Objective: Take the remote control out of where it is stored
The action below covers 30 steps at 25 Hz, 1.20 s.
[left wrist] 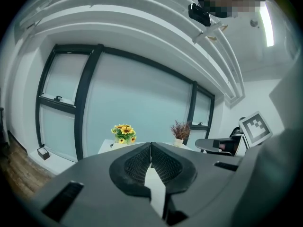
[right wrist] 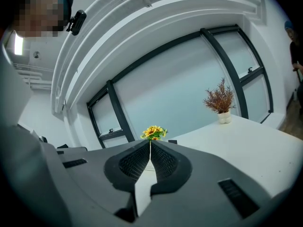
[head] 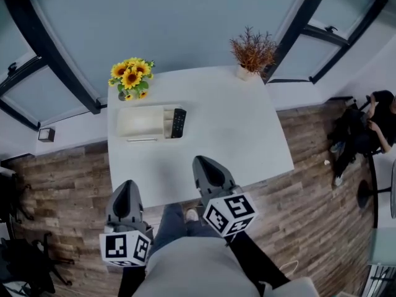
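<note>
Opening the clenched, empty right gripper (head: 205, 161) early, with the likewise clenched left gripper (head: 129, 184) bracing the organizer (head: 140, 122), should free the remote control (head: 178, 122).

I count one white tabletop (head: 235, 135), one bunch of sunflowers (head: 130, 77), one potted dried plant (head: 252, 51), one white storage box (head: 141, 122) and one black remote control (head: 178, 122). I have two grippers, the left gripper (head: 127, 187) and the right gripper (head: 205, 166). One seated person (head: 371, 119).
</note>
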Tool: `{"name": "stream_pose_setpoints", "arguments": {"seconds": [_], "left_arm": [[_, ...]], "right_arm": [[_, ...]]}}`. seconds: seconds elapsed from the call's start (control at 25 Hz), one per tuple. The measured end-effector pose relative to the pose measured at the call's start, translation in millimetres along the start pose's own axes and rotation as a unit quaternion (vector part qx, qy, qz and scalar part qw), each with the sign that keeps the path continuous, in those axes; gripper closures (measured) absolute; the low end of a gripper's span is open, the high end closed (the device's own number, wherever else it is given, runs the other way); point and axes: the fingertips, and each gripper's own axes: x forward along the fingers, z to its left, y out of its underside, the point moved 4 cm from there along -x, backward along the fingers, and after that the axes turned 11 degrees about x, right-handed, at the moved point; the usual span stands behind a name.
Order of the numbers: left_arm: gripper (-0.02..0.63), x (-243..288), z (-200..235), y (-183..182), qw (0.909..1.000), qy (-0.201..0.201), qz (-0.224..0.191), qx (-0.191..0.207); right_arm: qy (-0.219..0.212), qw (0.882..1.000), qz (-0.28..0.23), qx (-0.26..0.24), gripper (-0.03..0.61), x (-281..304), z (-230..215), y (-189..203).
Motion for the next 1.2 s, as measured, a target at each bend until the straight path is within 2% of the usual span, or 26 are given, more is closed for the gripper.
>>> {"name": "stream_pose_setpoints", "arguments": {"seconds": [0.68,0.92,1.2], "left_arm": [[0.604,86,64,-12,0.9981,0.062,0.005,0.001],[0.604,104,85,-10,0.9967,0.081,0.007,0.005],[0.605,111,90,-11,0.9961,0.088,0.010,-0.001]], "right_arm": [[0.040,0.999,-0.003,-0.004,0.572,85,-8,-12],[0.064,0.998,-0.005,-0.002,0.571,106,-8,-12],[0.072,0.997,-0.008,-0.004,0.571,112,-11,-16]]}}
